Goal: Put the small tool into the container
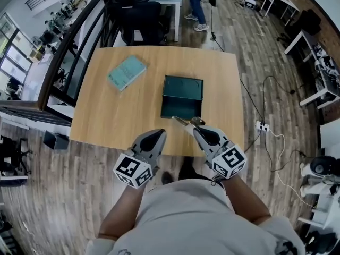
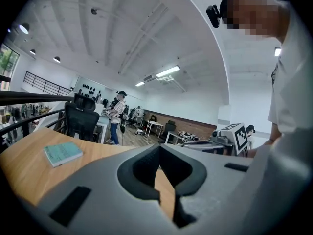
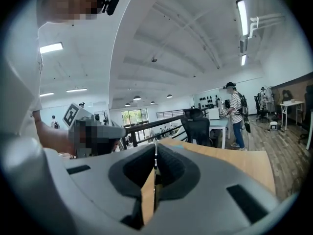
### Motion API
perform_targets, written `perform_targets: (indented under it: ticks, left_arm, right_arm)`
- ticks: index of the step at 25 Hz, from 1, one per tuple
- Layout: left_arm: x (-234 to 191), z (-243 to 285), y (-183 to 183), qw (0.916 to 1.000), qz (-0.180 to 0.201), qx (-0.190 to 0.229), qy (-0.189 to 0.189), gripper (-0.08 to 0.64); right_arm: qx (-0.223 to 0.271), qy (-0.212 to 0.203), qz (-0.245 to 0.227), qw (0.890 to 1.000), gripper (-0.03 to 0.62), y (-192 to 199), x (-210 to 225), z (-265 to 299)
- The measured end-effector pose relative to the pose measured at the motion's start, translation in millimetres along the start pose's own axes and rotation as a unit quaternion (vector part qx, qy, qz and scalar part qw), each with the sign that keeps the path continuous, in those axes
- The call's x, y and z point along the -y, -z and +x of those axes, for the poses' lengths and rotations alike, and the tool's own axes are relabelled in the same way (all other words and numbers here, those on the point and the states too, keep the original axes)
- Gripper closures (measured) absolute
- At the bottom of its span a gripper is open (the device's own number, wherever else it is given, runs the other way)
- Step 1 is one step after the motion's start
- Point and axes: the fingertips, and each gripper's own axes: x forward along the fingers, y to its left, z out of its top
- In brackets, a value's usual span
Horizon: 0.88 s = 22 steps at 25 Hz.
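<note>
While the right gripper view gives me only a thin metal edge pinched between nearly closed jaws, my head view shows the right gripper (image 1: 195,125) clamping the small tool (image 1: 183,122). The tool's tip is at the near edge of the dark green container (image 1: 182,79) on the table (image 1: 101,116). My left gripper (image 1: 158,133), just beside, looks closed with nothing in it. 1 teal book (image 1: 126,72) lies left of the container, well apart.
</note>
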Motion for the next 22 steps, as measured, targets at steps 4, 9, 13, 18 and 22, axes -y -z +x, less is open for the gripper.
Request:
perform_targets:
  ticks: [4, 9, 13, 18, 22]
  left_arm:
    - [-14, 23, 12, 0.9996, -0.018, -0.013, -0.016, 0.555]
    - [-34, 50, 23, 0.9984, -0.036, -0.026, -0.036, 0.555]
    - [-47, 65, 36, 0.9966, -0.051, -0.04, -0.052, 0.555]
    - [-66, 78, 54, 0.9936, -0.064, -0.059, -0.072, 0.555]
    - [-76, 82, 67, 0.9914, -0.072, -0.071, -0.083, 0.555]
  right_arm:
    - [-0.017, -0.02, 0.006, 1.0, 0.571, 7, 27, 17]
    - [-0.039, -0.04, 0.015, 0.998, 0.571, 22, 62, 40]
    - [-0.059, -0.058, 0.033, 0.996, 0.571, 38, 86, 58]
    - [-0.082, -0.082, 0.046, 0.992, 0.571, 56, 110, 88]
    - [-0.102, -0.099, 0.039, 0.989, 0.571, 74, 117, 106]
